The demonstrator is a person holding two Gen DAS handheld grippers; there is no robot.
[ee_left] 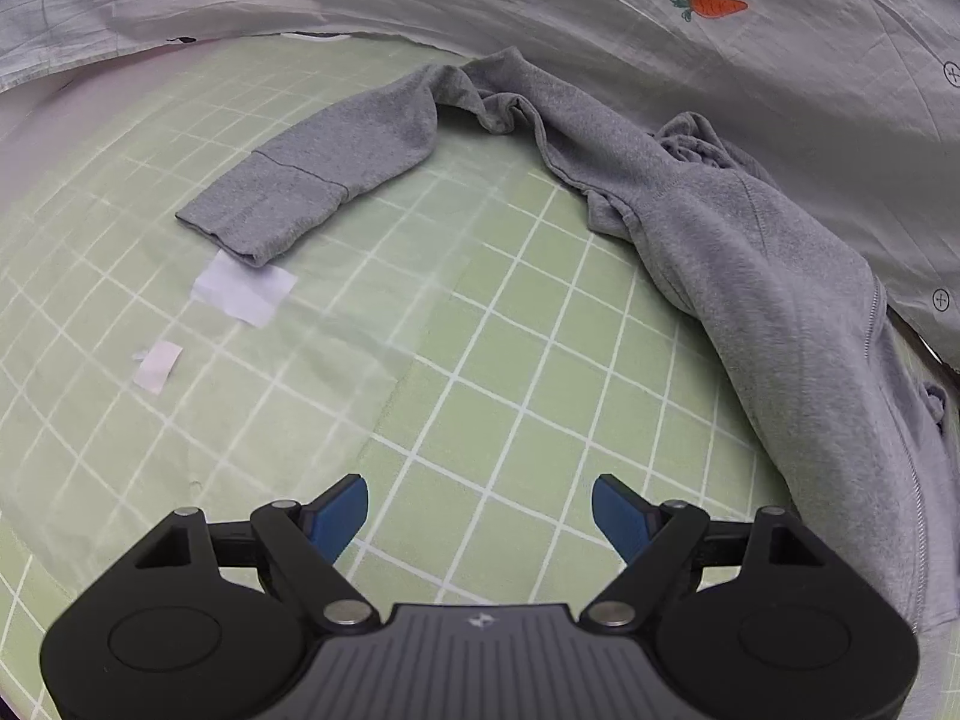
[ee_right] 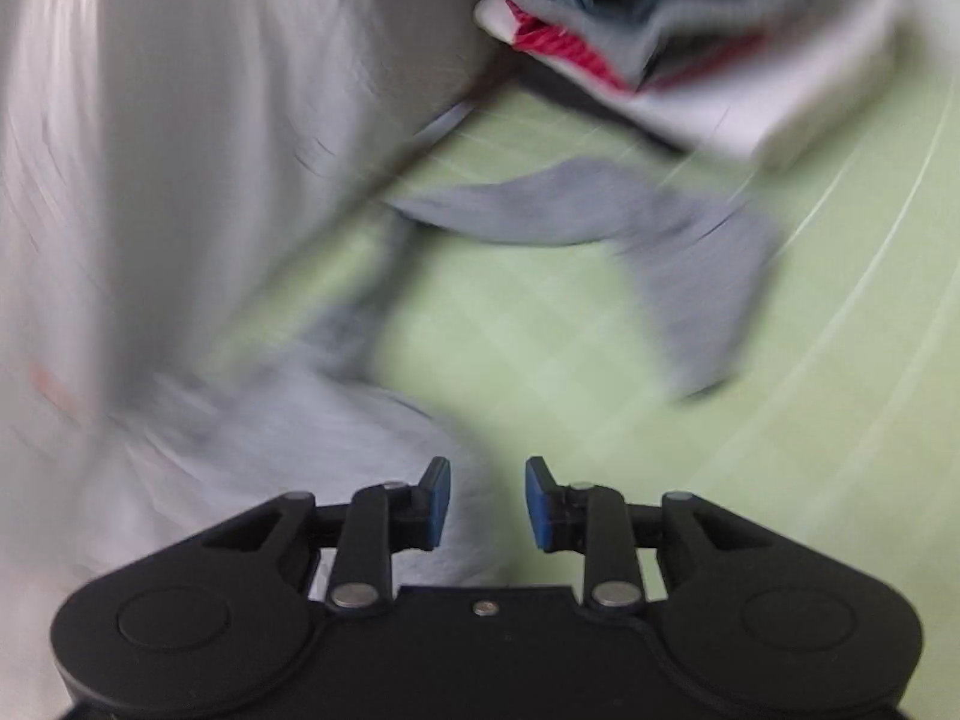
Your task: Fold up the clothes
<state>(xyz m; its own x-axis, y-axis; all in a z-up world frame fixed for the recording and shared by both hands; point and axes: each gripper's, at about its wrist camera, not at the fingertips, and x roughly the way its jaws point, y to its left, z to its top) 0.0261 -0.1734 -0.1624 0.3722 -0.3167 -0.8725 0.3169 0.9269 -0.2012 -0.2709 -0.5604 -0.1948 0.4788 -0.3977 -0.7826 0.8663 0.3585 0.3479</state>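
Note:
A grey zip hoodie point(ee_left: 750, 252) lies crumpled along the right of the green checked sheet point(ee_left: 480, 360). One of its sleeves point(ee_left: 312, 174) stretches flat toward the upper left. My left gripper point(ee_left: 480, 510) hovers over bare sheet, short of the hoodie, open wide with nothing between its blue pads. The right wrist view is badly blurred. It shows the grey garment point(ee_right: 600, 210) spread ahead on the green sheet. My right gripper point(ee_right: 487, 498) stands above the cloth edge with a narrow gap between its pads, and I see nothing held in that gap.
A white printed cover with a carrot motif point(ee_left: 600, 12) is bunched along the far and right sides. Two pale patches point(ee_left: 243, 291) point(ee_left: 157, 365) lie on the sheet at left. A stack of folded clothes point(ee_right: 660, 12) sits at the far right in the right wrist view.

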